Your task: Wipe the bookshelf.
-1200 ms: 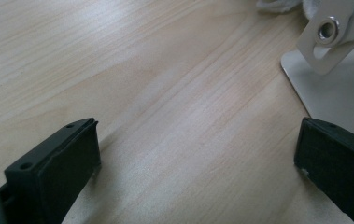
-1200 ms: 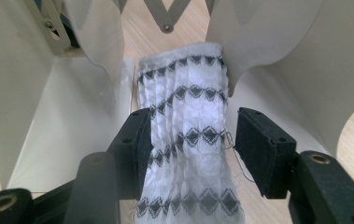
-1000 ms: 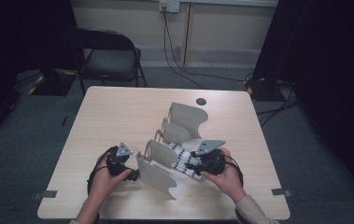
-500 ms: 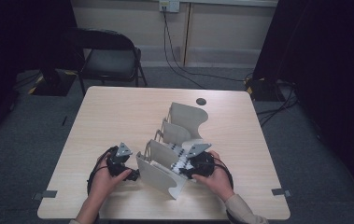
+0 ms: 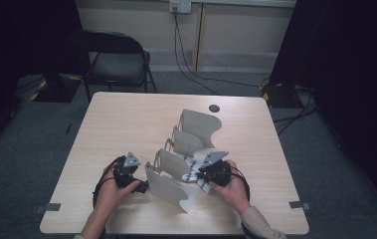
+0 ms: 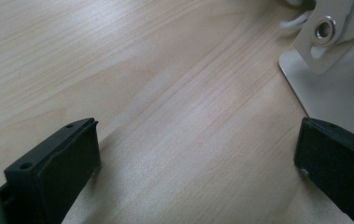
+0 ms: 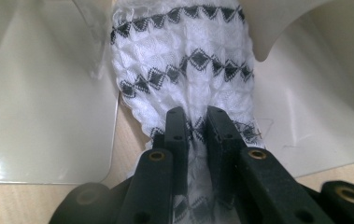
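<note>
Light wooden bench has lots of bare room on its far-left half; the work sits toward the near edge, middle-right. A beige plastic folding board with several upright curved panels runs as a row from near-centre toward the far right, nearest panel close to the near edge. White knitted cloth with black diamond bands is draped between the panels, long axis running away from the right gripper along the row; its fingers have just been closing and now pinch the cloth's near end, bunched between them. Left gripper sits just left of the nearest panel, fingers spread wide over bare wood, holding nothing. Left gripper view adds a metal-eyelet hinge at the board's base. Black folding chair stands beyond the far edge.
</note>
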Available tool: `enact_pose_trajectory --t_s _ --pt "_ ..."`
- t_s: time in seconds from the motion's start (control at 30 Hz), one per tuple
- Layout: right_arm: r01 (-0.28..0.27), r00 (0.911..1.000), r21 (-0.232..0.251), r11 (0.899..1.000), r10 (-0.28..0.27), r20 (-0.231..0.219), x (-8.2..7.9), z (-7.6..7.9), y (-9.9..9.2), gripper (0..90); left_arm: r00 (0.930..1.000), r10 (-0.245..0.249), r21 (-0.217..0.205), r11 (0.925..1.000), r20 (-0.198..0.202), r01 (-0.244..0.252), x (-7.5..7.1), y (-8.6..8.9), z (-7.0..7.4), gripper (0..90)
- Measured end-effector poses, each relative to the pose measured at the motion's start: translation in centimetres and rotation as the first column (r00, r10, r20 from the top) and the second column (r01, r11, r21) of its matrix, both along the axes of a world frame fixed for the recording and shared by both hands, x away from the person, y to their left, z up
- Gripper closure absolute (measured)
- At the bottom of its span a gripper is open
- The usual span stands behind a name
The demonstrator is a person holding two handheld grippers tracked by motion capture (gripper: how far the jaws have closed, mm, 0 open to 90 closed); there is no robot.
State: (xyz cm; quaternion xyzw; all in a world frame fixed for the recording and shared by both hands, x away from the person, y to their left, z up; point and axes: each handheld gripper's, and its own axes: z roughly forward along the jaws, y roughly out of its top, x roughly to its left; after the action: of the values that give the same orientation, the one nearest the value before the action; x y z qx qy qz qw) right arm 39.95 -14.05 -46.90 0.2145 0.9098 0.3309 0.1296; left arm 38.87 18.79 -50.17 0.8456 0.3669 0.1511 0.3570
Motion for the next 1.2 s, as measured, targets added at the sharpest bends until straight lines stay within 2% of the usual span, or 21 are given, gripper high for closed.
enact_pose_trajectory --t_s 0.27,0.47,0.63,0.77,0.93,0.97,1.03,1.2 --pt "-0.016 0.9995 0.068 0.998 0.014 0.028 -0.4 3.0 -0.9 80.8 1.0000 0.000 0.000 1.0000 0.000 0.000 0.0 0.0 0.0 0.0" --pt "-0.039 0.9971 0.097 0.995 0.032 0.069 -0.7 5.9 -0.8 80.8 1.0000 0.001 0.002 1.0000 0.004 -0.001 0.0 0.0 0.0 0.0" --pt "-0.054 0.9954 0.139 0.989 0.042 0.086 -1.0 7.3 -0.3 80.8 1.0000 0.004 -0.001 1.0000 0.000 -0.004 -0.1 0.0 0.0 0.0" --pt "-0.095 0.9931 0.129 0.987 0.085 0.080 -1.3 7.0 0.2 80.8 1.0000 0.004 -0.001 1.0000 0.000 -0.004 -0.1 -0.1 0.0 0.0" --pt "-0.137 0.9897 0.103 0.985 0.131 0.058 -1.7 5.6 0.5 80.8 1.0000 0.004 -0.001 1.0000 0.000 -0.004 -0.1 -0.1 0.0 0.0" --pt "-0.149 0.9881 0.085 0.985 0.146 0.049 -1.7 5.0 0.6 80.8 1.0000 0.004 -0.001 1.0000 0.000 -0.004 -0.1 -0.1 0.0 0.0" --pt "-0.152 0.9878 0.081 0.985 0.149 0.044 -1.7 4.8 0.6 80.8 1.0000 0.004 -0.001 1.0000 0.000 -0.004 -0.1 -0.1 0.0 0.0" --pt "-0.155 0.9880 0.055 0.986 0.155 0.001 -1.4 2.9 0.7 80.7 1.0000 0.004 -0.001 1.0000 0.000 -0.004 -0.1 -0.1 0.0 0.0"
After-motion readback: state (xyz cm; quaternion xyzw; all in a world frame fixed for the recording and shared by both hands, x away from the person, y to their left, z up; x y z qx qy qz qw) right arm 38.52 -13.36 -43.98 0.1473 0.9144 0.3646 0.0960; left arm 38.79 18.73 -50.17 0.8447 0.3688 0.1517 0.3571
